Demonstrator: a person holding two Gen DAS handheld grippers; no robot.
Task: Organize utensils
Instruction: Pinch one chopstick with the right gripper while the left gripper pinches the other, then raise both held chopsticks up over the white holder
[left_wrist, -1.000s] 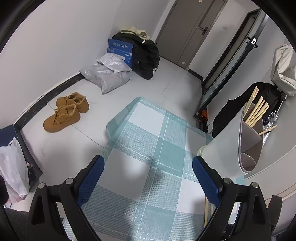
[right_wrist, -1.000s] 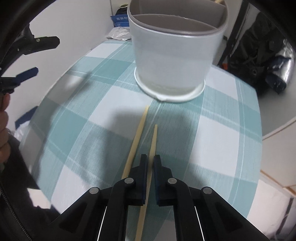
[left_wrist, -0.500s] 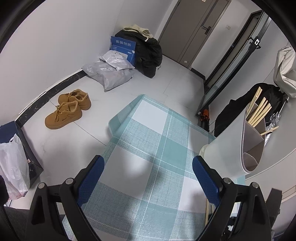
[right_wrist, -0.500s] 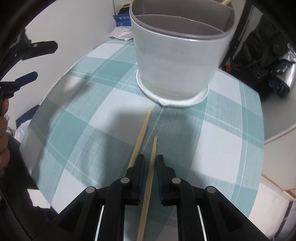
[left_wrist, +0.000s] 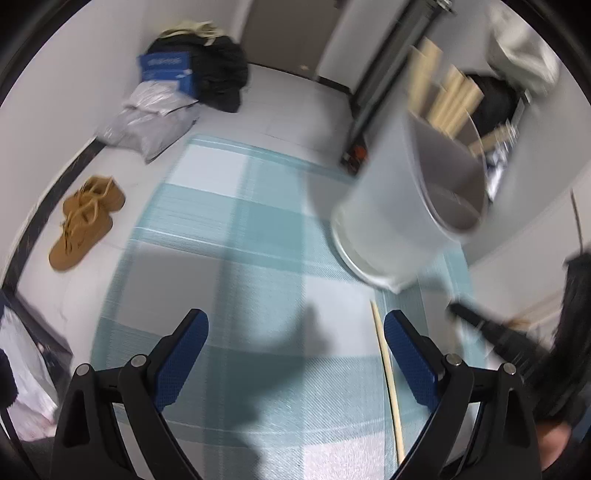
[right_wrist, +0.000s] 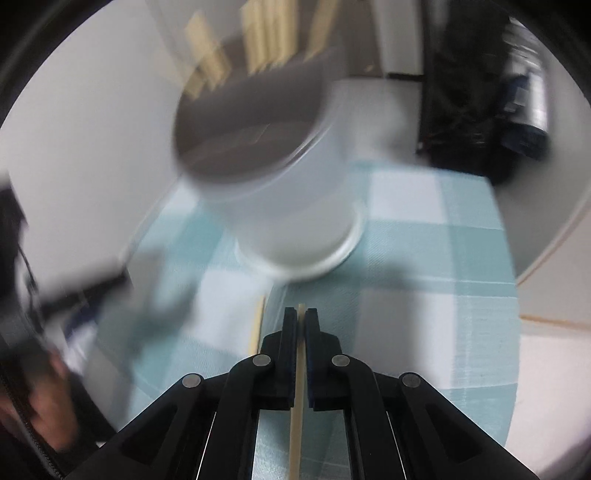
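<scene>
A pale grey divided utensil holder stands on the teal checked tablecloth, with several wooden chopsticks standing in its far compartment. My right gripper has its jaws closing on a wooden chopstick, whose tip shows between the pads just short of the holder's base. A second chopstick lies on the cloth to its left. My left gripper hangs open over the cloth, with nothing between its blue pads. Both views are blurred.
On the floor beyond the table's left edge lie tan shoes, grey parcels and a black bag. A dark bag sits behind the table. A person's hand shows at the lower left.
The left view has swung right, so the holder and the lying chopstick now sit near its right finger. The right gripper has risen with its chopstick and rolled, and the holder looms closer.
</scene>
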